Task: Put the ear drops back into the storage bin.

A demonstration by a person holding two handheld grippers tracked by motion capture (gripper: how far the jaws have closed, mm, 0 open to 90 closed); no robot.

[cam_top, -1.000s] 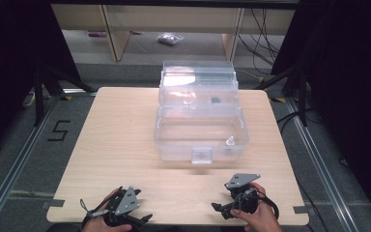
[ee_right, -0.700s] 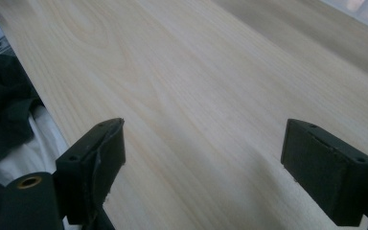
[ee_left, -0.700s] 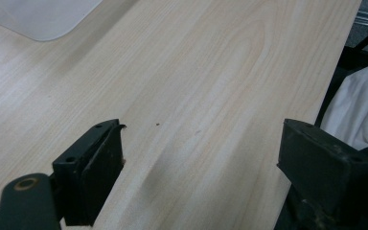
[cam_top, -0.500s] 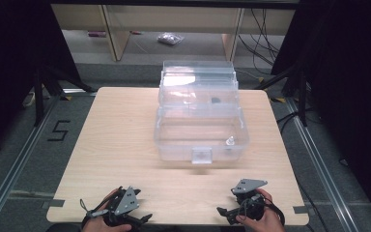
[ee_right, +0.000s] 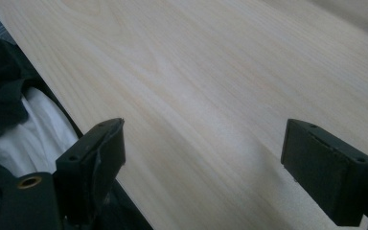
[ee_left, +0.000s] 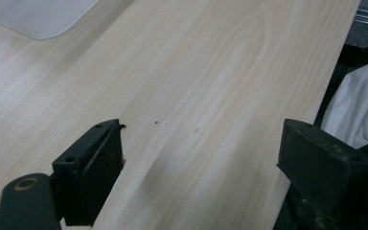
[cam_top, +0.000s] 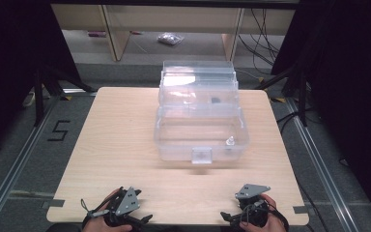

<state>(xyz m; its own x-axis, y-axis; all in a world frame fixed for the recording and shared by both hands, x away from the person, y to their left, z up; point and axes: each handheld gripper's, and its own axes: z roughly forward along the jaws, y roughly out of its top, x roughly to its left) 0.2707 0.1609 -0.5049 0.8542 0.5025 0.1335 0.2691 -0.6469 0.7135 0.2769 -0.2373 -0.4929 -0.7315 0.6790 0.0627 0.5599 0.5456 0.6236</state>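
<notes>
High view: pale wooden table (cam_top: 125,145), a clear plastic box (cam_top: 200,130) standing open just past centre, toward 12 o'clock, lid (cam_top: 198,79) tipped back behind it. Small latch tab (cam_top: 202,155) on the near wall, facing 6 o'clock; a small pale item (cam_top: 230,141) inside by the near right corner, a dark speck (cam_top: 214,100) farther back — too small to identify.

Left gripper (cam_top: 142,220) at about 7 o'clock of the table, right at the near edge, held in a hand (cam_top: 107,223), grey three-cornered plate (cam_top: 128,201) on top. Right gripper (cam_top: 225,217) at about 5 o'clock, likewise at the near edge, gripped by the other hand (cam_top: 265,223). Both well apart from the box, nothing between them but bare wood.

Left gripper view: black jaws spread wide over bare wood grain, nothing held; a corner of the clear box (ee_left: 38,17) at 11 o'clock, white cloth (ee_left: 354,105) off the table edge at 3 o'clock.

Right gripper view: jaws equally wide, nothing between them — only tabletop; white and dark fabric (ee_right: 24,129) beyond the table edge at 9 o'clock.
</notes>
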